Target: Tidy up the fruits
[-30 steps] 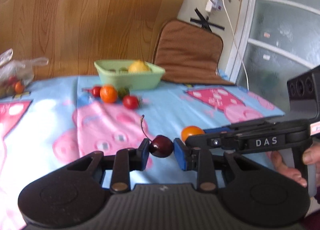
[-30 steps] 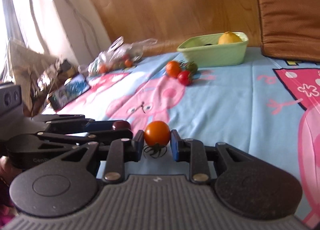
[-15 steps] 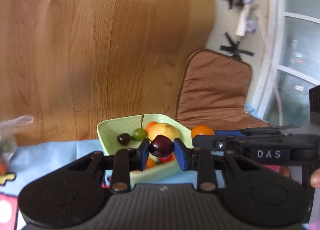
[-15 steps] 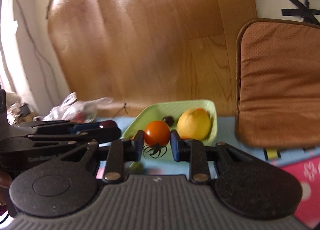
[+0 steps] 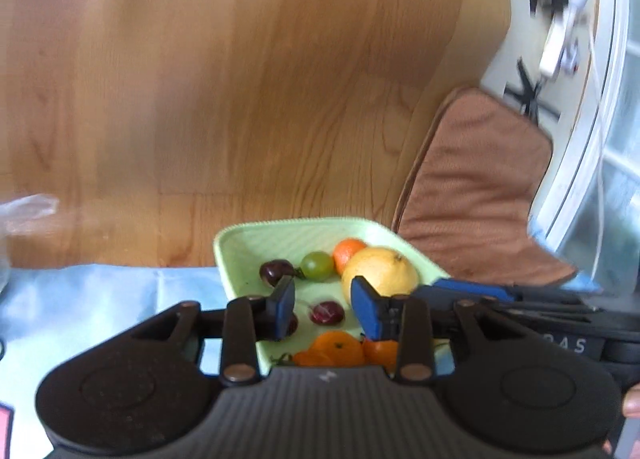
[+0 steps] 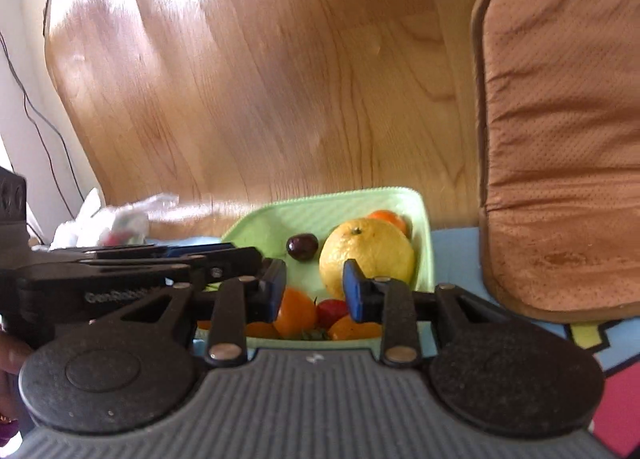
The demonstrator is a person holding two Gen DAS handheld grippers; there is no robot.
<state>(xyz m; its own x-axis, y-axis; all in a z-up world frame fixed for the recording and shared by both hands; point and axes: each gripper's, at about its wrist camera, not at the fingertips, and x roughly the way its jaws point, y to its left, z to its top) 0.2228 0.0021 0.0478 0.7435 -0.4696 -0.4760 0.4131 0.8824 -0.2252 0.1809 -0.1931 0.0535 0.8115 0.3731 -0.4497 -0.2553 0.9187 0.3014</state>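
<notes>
Item: green tray [image 5: 256,235], at the table's far edge, holding cherry [image 5: 327,312], lemon [image 6: 366,255], tomatoes. Left gripper [image 5: 323,309] and right gripper [image 6: 312,291]: jaws spread, empty, over the tray. Handling: withdraw straight up, clear of the rim.

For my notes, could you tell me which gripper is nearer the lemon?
Right. The right gripper hangs just before the lemon, its right finger overlapping it; the left gripper sits further left, over the tray.
</notes>
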